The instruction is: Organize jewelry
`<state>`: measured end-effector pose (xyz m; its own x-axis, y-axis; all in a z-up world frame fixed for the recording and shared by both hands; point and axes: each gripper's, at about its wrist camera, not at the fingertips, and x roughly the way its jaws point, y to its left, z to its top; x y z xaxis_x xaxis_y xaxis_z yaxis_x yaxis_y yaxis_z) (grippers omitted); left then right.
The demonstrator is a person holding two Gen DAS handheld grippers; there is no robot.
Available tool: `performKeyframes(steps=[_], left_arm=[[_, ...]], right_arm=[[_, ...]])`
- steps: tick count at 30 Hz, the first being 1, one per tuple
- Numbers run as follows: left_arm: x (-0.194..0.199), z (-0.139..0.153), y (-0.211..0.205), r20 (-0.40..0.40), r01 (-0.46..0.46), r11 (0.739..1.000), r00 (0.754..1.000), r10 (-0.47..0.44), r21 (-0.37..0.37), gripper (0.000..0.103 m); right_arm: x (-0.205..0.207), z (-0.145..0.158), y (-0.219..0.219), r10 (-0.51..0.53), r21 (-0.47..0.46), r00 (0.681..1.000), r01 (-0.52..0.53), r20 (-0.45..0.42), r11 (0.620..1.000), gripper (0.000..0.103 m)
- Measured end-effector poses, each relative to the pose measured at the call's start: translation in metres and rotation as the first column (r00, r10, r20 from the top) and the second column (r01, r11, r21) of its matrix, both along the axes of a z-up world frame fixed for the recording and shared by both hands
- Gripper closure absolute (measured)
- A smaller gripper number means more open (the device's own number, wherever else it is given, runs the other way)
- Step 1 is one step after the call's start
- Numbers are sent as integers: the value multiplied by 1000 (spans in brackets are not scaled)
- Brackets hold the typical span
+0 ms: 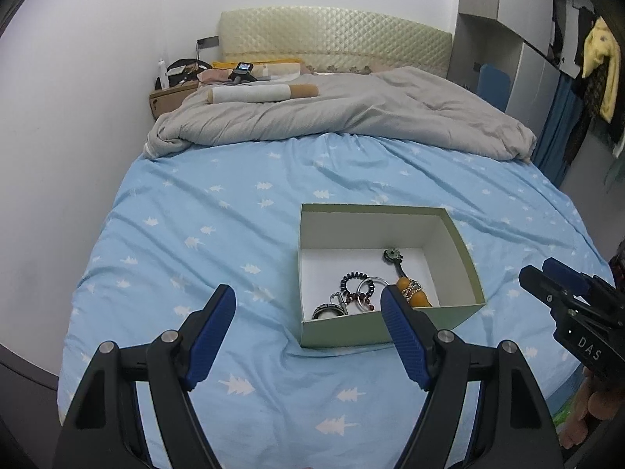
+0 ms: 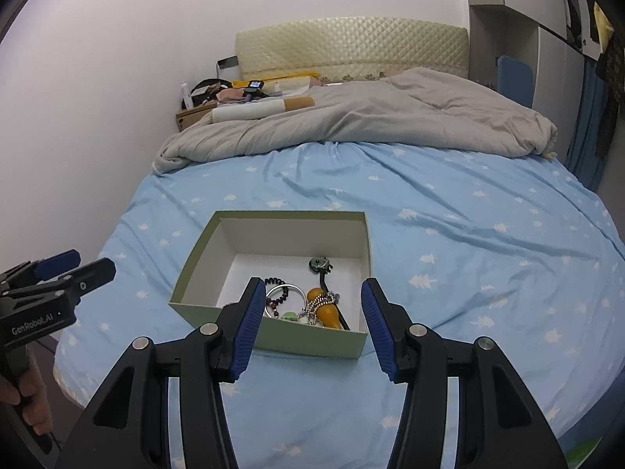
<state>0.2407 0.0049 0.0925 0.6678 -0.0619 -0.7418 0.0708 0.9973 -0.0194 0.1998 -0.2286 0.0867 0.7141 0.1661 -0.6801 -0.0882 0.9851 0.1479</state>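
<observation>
Where the grey duvet (image 1: 351, 113) ends, blue tree-print sheet (image 1: 218, 211) covers the bed.

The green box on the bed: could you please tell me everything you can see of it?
The box is rectangular, lidless and open at the top, pale green outside and white inside, and looks like cardboard. It sits upright on the blue sheet, near the foot of the bed. Jewelry lies heaped on its floor toward the near wall: bead bracelets, rings, a clear bangle and an orange gourd charm. The far half of the floor is bare. Neither gripper touches it.
</observation>
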Motion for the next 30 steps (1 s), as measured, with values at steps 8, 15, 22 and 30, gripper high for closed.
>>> performKeyframes(steps=[8, 15, 22, 30], left_arm=[[0, 0, 3, -5, 1, 1000, 1000, -1, -1, 26], [-1, 1, 6, -17, 12, 1000, 1000, -12, -7, 26], [-2, 5, 4, -10, 25, 1000, 1000, -25, 6, 26], [-6, 5, 7, -4, 15, 1000, 1000, -15, 4, 26]], right_arm=[[-4, 2, -4, -18, -21, 1000, 18, -4, 1000, 54], [-7, 4, -8, -33, -20, 999, 33, 1, 999, 54], [-9, 9, -11, -46, -18, 999, 46, 11, 999, 49], [-12, 13, -9, -51, -43, 998, 53, 25, 998, 35]])
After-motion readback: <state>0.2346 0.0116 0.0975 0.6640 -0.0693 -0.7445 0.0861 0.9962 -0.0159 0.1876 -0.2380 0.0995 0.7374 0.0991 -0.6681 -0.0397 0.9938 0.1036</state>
